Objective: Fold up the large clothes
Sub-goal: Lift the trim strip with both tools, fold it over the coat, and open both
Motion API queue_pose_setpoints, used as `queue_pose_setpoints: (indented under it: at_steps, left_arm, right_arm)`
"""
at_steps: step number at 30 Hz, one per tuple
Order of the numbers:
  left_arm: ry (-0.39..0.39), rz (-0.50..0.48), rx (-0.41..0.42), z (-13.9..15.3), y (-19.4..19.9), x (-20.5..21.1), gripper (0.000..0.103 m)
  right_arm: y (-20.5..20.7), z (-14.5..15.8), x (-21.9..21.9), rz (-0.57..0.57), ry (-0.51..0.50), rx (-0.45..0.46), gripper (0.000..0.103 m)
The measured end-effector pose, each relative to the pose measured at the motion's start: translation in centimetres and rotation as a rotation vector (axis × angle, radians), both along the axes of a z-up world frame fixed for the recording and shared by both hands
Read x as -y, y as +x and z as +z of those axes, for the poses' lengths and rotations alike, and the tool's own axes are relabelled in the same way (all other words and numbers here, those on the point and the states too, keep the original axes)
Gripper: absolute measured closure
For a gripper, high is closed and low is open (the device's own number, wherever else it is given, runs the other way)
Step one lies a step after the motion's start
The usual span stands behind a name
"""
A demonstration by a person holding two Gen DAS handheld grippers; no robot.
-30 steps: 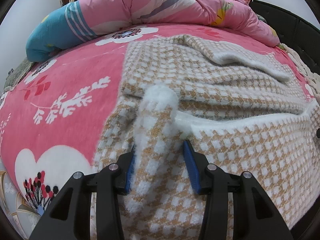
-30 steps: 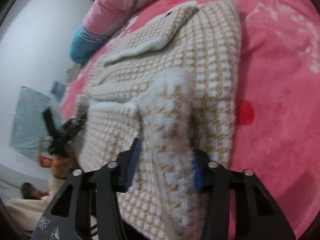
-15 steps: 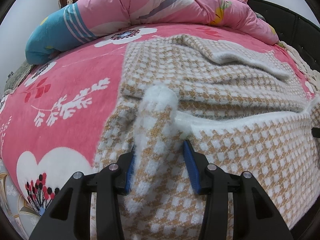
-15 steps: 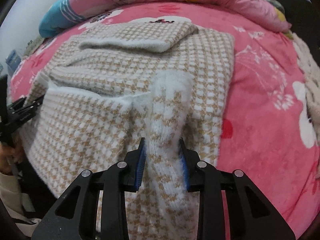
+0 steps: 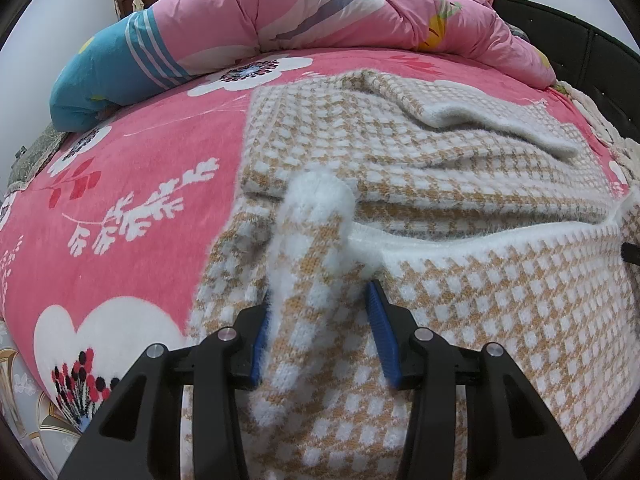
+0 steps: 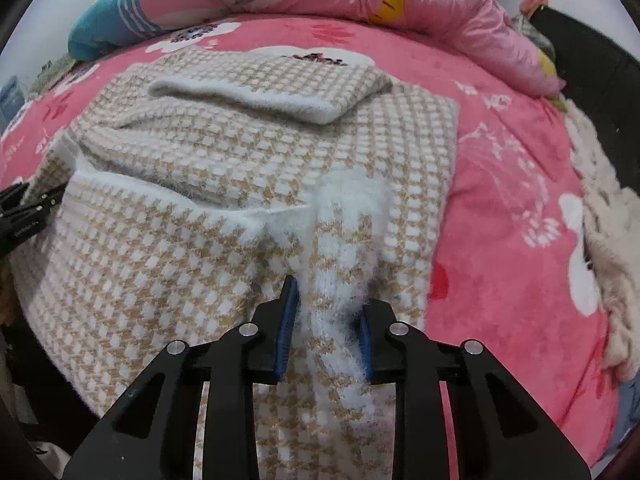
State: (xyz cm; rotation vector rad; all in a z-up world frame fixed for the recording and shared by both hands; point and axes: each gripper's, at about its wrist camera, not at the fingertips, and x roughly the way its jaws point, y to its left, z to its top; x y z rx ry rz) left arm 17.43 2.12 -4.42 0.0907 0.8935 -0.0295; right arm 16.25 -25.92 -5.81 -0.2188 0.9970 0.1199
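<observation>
A tan-and-white checked knit sweater point(image 5: 440, 152) lies spread on the bed, with a sleeve folded across its far part point(image 6: 280, 92). Its near hem is raised and doubled back over the body. My left gripper point(image 5: 320, 304) is shut on a fluffy bunch of that hem at the left corner. My right gripper point(image 6: 326, 304) has the hem's right corner between its blue pads; its jaws are closing and the fabric is pinched narrow there. The left gripper point(image 6: 24, 208) also shows at the left edge of the right wrist view.
A pink floral blanket point(image 5: 120, 168) covers the bed. A rolled pink-and-blue quilt point(image 5: 320, 8) lies along the far side. A dark bed frame point(image 5: 592, 52) stands at the right, with a cream knitted item point(image 6: 608, 240) beside it.
The right wrist view has swung round from looking leftward to facing straight along the bed. Its jaws have narrowed on the fold. The left gripper and its bunch have not moved.
</observation>
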Motion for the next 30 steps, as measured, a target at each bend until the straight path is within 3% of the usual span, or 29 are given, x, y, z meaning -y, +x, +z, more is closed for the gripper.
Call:
queue_pose_setpoints:
  at_steps: [5,9,13,16,24,30]
  left_arm:
    - [0.004,0.003,0.010,0.1,0.0,-0.1,0.060]
    - [0.021,0.012,0.029,0.5,-0.4,0.1,0.063]
    - [0.018,0.019,0.058,1.2,-1.3,-0.4,0.083]
    - [-0.006,-0.001,0.117,2.4,-2.6,-0.7,0.089]
    - [-0.019,-0.076,0.358,8.7,-9.6,-1.4,0.095]
    - [-0.044,-0.096,0.432,14.0,-7.0,-0.9,0.095]
  right_arm:
    - [-0.9,0.6,-0.5,-0.001,-0.019,0.026,0.094]
    - [-2.2,1.8,-1.0,0.001,-0.044,0.076,0.096]
    - [-4.6,3.7,-1.4,-0.001,-0.042,0.144,0.097]
    - [-6.2,5.0,-1.5,-0.012,-0.031,0.196,0.098]
    - [-12.0,10.0,0.5,-0.061,0.103,0.411,0.098]
    - [-8.6,13.2,2.1,-0.037,0.159,0.481,0.098]
